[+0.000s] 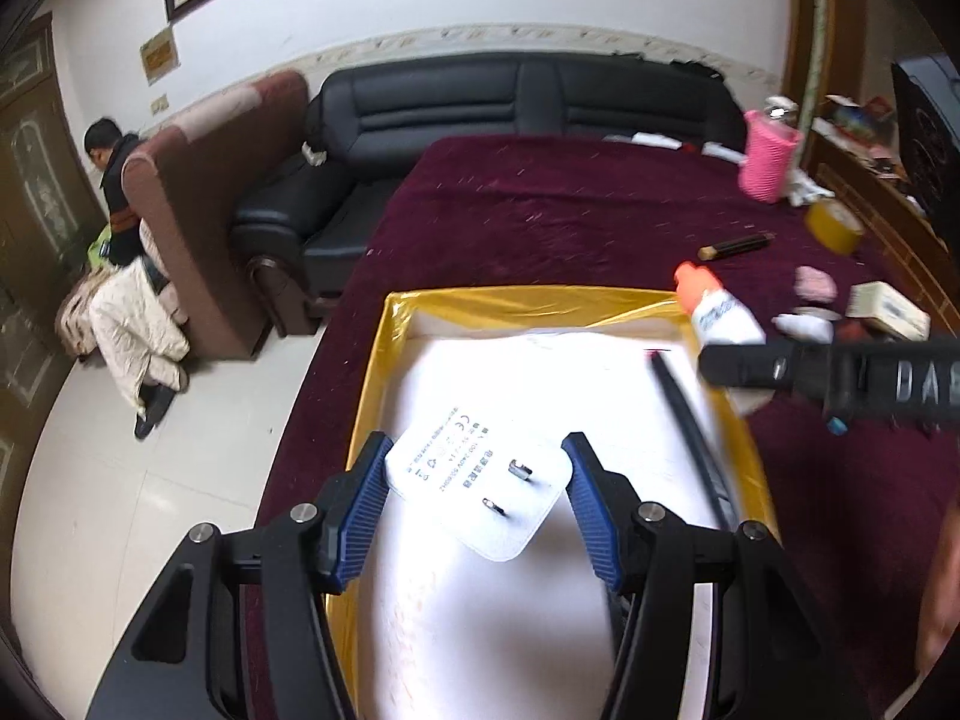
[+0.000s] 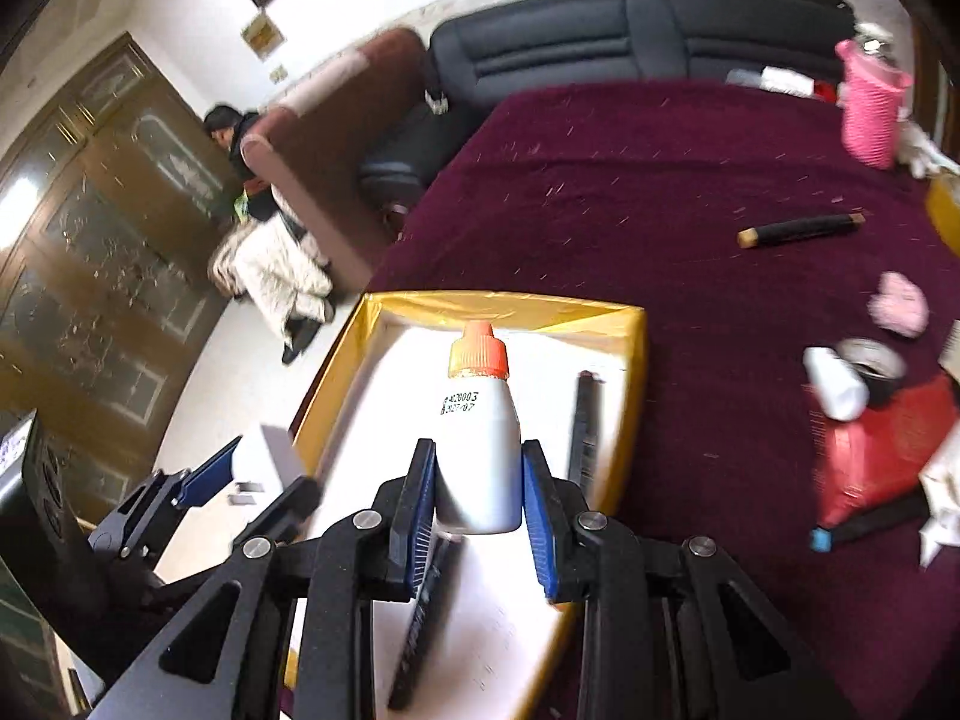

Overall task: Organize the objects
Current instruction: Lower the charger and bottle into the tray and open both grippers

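Holding one thing in each hand, you have both loads over the gold-rimmed tray [image 1: 396,324], which reads as the collecting place for this tidy-up.

Your left gripper [image 1: 474,480] stands about half open, and the white plug adapter [image 1: 480,480] fills that gap: its flat body spans from one blue pad to the other, prongs facing up toward the camera. The pads appear to press its two side edges, so you have it clamped across its width, a sensible hold for a flat, slippery block. It sits right at the fingertips, not deep in the jaws, with the tray's white floor directly beyond it.

Your right gripper [image 2: 480,480] is closed nearly all the way on the white bottle [image 2: 483,450], pads squeezing the lower body on both sides. The orange cap [image 2: 479,351] points away from the fingers, well past the tips, toward the tray's far wall. Gripping low leaves most of the bottle sticking out ahead, so I judge it could pivot if knocked.

A black pen-like stick [image 2: 585,426] lies in the tray just beside your right finger's outer edge, on the side away from your other hand. Out on the maroon cloth [image 2: 660,180], far beyond the fingers, a black pencil [image 2: 801,230], a pink cup [image 2: 870,114] and other clutter remain, so the sorting looks partly done.
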